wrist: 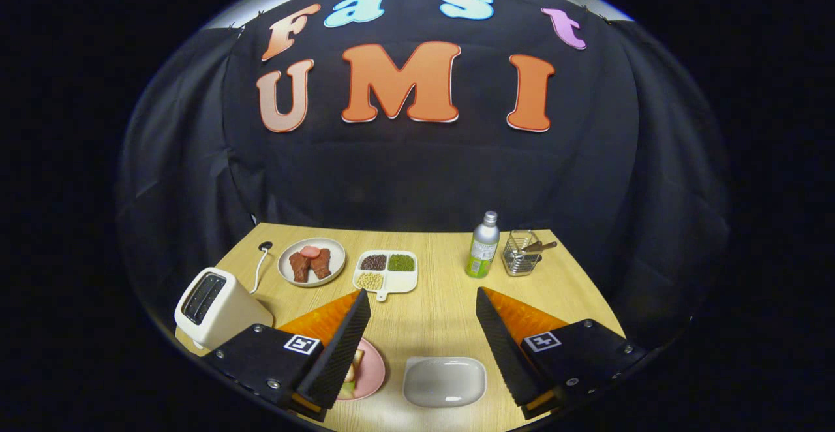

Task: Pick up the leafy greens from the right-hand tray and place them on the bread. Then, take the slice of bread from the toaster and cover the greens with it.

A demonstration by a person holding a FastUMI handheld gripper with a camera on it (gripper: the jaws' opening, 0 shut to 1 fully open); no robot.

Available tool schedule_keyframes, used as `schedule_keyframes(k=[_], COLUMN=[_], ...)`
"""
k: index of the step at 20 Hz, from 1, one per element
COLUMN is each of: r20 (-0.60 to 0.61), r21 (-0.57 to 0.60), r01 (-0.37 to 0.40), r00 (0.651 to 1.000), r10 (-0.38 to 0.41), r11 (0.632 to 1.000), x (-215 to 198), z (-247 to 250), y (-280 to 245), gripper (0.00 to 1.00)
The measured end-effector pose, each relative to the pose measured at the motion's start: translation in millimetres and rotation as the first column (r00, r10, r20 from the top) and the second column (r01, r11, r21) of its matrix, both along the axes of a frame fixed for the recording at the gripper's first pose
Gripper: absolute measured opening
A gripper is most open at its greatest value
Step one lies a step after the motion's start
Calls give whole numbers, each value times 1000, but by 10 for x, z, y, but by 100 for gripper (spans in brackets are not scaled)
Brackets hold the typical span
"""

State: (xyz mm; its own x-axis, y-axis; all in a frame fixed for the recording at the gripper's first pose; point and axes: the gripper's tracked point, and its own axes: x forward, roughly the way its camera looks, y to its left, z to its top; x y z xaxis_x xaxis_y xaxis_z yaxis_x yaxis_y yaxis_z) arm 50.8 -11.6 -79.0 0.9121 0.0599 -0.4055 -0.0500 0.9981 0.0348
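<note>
The toaster point(218, 307) stands at nine o'clock of the gripper point(423, 314), whose fingers are spread wide, holding nothing. At seven o'clock, the pink plate point(373, 370) carries bread and greens point(355, 370), mostly hidden by the left finger. Toast should be light, stiff and crumbly; pinch its top edge gently.

Tongs point(423, 308) wide open, both fingers point(339, 347) level, nothing between them.

One toaster point(218, 307), two round plates point(312, 262) point(372, 370), one divided dish point(385, 271) with three fillings, one empty tray point(445, 381), one bottle point(483, 245), one wire basket point(520, 254).
</note>
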Motion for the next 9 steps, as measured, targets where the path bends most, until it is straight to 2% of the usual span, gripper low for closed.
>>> schedule_keyframes(k=[9], r20=[137], r21=[20], r01=[62], r00=[988], r10=[-64], r11=[998], x=[46], z=[487], y=[-651], gripper=[98])
